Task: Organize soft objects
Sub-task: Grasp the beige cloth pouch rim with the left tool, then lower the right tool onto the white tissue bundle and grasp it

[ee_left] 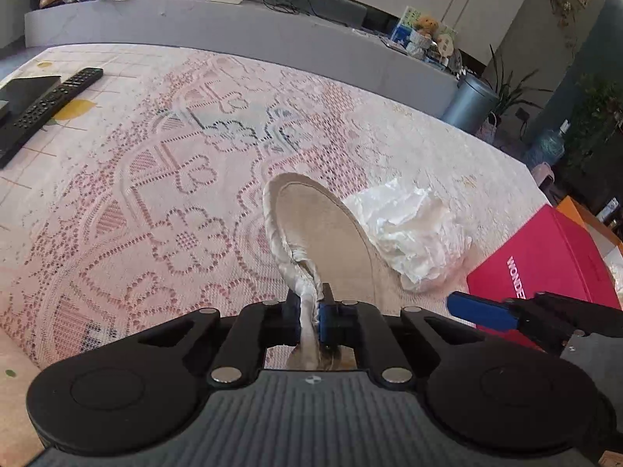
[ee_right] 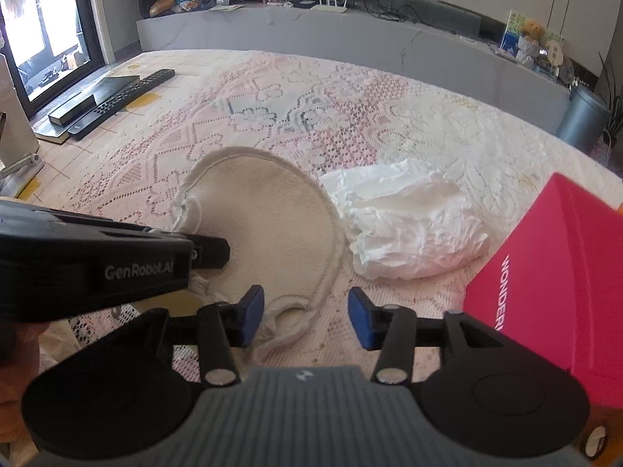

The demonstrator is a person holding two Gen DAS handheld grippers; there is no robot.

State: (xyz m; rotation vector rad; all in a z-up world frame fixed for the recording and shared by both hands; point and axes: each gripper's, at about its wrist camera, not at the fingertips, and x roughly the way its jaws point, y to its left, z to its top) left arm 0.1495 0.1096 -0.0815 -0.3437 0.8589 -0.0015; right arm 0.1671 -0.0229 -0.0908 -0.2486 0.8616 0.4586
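Left gripper [ee_left: 311, 315]: jaws nearly together, clamped on the bunched edge of a beige padded cloth [ee_right: 272, 229], a flat oval piece with a stitched rim. The gripped edge is raised off the surface and stands on its side in the left wrist view; the far part of the cloth lies flat on the lace-covered bench [ee_right: 389, 124].

Right gripper [ee_right: 305, 317]: jaws spread well apart, nothing between the blue pads. It hovers over the near rim of the beige padded cloth without gripping it.

A crumpled white cloth [ee_right: 409, 225] lies just beside the beige cloth on its right, touching or almost touching its rim. A red box [ee_right: 553, 264] with white lettering stands further right, near the bench edge.

A black remote control [ee_right: 120, 97] and a dark flat box [ee_right: 93, 97] lie side by side at the far left of the bench, well apart from the cloths
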